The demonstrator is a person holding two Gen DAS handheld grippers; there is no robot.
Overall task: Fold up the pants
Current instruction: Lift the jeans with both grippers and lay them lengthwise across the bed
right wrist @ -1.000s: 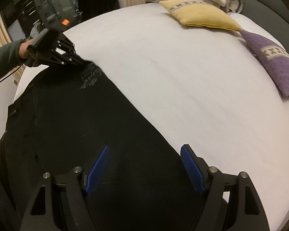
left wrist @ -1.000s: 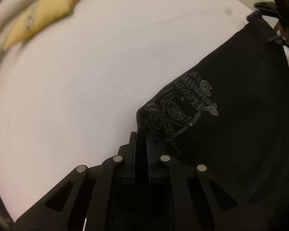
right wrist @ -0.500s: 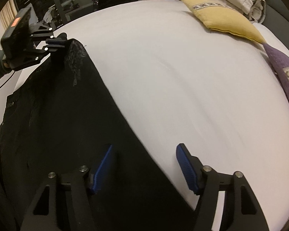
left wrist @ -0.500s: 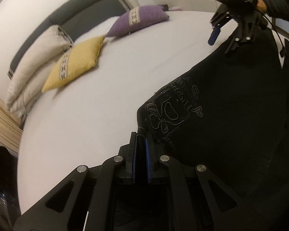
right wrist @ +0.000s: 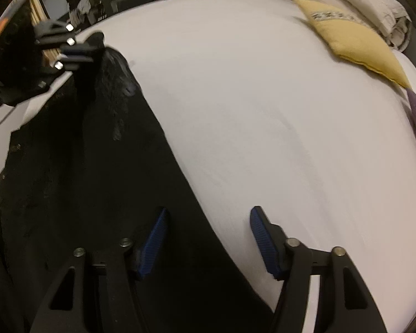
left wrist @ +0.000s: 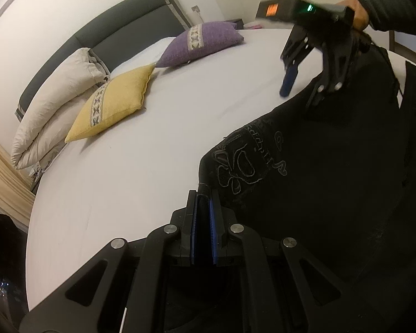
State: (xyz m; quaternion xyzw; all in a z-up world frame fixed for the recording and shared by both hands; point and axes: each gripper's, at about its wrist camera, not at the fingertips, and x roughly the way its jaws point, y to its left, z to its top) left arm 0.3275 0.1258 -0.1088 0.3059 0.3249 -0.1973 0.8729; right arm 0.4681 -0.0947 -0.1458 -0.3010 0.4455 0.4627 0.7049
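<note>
Black pants (left wrist: 332, 194) with pale embroidery lie along the near side of a white bed (left wrist: 180, 111). My left gripper (left wrist: 202, 195) is shut on a corner of the pants and holds it lifted off the sheet. In the right wrist view the same gripper (right wrist: 77, 54) shows at the top left with the raised corner hanging from it. My right gripper (right wrist: 208, 222) hovers over the pants' (right wrist: 97, 180) edge. Its jaws are closing, and the edge runs between the blue pads (right wrist: 152, 238) without touching them. A sleeved hand holds this gripper (left wrist: 307, 86).
A yellow pillow (left wrist: 111, 105), a purple pillow (left wrist: 202, 41) and stacked white pillows (left wrist: 55, 97) lie against a dark headboard (left wrist: 119, 22) at the bed's far end. Bare white sheet spreads between them and the pants. A beige curtain (left wrist: 2, 183) hangs at the left.
My left gripper rose and tipped up with the pants corner, bringing the pillows into sight. My right gripper slid along the pants' edge and its jaws narrowed.
</note>
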